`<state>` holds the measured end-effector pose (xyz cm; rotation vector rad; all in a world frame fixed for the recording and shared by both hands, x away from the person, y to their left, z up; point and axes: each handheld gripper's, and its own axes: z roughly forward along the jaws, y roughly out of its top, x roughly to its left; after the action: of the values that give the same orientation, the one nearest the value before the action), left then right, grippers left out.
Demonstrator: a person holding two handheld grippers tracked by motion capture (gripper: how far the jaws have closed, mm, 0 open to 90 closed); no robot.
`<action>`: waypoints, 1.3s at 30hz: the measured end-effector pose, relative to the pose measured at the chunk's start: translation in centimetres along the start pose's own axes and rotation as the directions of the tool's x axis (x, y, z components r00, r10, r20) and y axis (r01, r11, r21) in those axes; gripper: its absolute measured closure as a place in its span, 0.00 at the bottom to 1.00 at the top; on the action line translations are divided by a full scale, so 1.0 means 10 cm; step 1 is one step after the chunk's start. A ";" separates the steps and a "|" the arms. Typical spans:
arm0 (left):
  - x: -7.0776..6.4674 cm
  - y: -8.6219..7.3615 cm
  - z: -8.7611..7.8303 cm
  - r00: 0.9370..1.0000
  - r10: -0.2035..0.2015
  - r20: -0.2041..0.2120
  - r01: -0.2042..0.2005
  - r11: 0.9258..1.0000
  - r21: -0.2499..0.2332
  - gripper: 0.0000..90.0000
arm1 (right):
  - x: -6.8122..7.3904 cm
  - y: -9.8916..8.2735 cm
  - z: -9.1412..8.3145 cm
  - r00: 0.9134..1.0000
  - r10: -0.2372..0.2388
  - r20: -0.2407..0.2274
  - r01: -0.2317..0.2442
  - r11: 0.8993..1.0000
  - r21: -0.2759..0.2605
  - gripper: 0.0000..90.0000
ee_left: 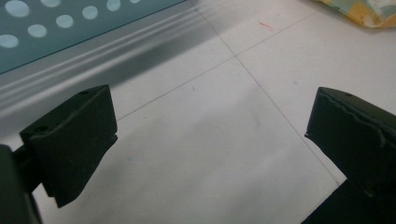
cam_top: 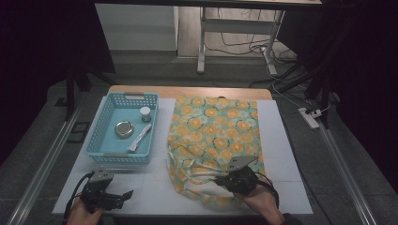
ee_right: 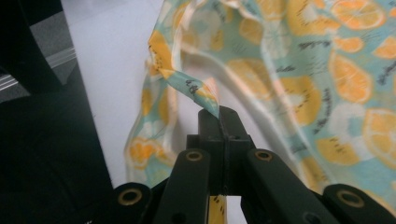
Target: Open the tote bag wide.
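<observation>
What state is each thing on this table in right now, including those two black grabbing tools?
Left gripper: jaws open, nothing between them.
Right gripper: jaws shut on a strap of the orange-print bag.
Orange-print bag: lying flat, near end rumpled.
Blue basket: upright, holding things.
Round tin: lying in the basket.
Small jar: upright, lid on.
White packet: lying in the basket.

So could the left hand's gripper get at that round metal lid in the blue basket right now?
Probably yes. The left gripper has its jaws open and empty, just in front of the blue plastic basket, which is open-topped. The round metal lid lies uncovered inside; the near wall only means reaching over.
</observation>
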<state>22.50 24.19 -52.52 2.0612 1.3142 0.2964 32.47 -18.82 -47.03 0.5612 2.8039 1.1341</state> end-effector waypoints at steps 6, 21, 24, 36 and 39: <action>0.00 0.00 0.00 1.000 -0.001 0.000 0.001 1.000 0.000 0.02 | -0.15 0.08 -0.02 1.000 0.017 0.010 -0.017 1.000 -0.009 0.99; 0.01 0.00 0.00 1.000 -0.005 0.003 0.005 1.000 -0.002 0.02 | -0.57 0.28 0.02 0.994 0.075 0.084 -0.071 0.996 -0.057 1.00; 0.01 0.00 0.00 1.000 -0.006 0.004 0.006 1.000 -0.003 0.02 | -0.62 0.30 0.02 0.992 0.087 0.091 -0.081 0.995 -0.066 1.00; 0.02 0.00 -0.01 1.000 -0.011 0.008 0.011 1.000 -0.006 0.02 | -0.91 0.55 0.05 0.987 0.098 0.128 -0.085 0.991 -0.102 1.00; 0.02 0.00 -0.01 1.000 -0.012 0.009 0.012 1.000 -0.006 0.02 | -0.99 0.61 0.08 0.985 0.102 0.139 -0.088 0.990 -0.107 1.00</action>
<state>22.52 24.39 -52.52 2.0463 1.3181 0.2850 43.74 -17.78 -44.16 0.7430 2.6073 1.1923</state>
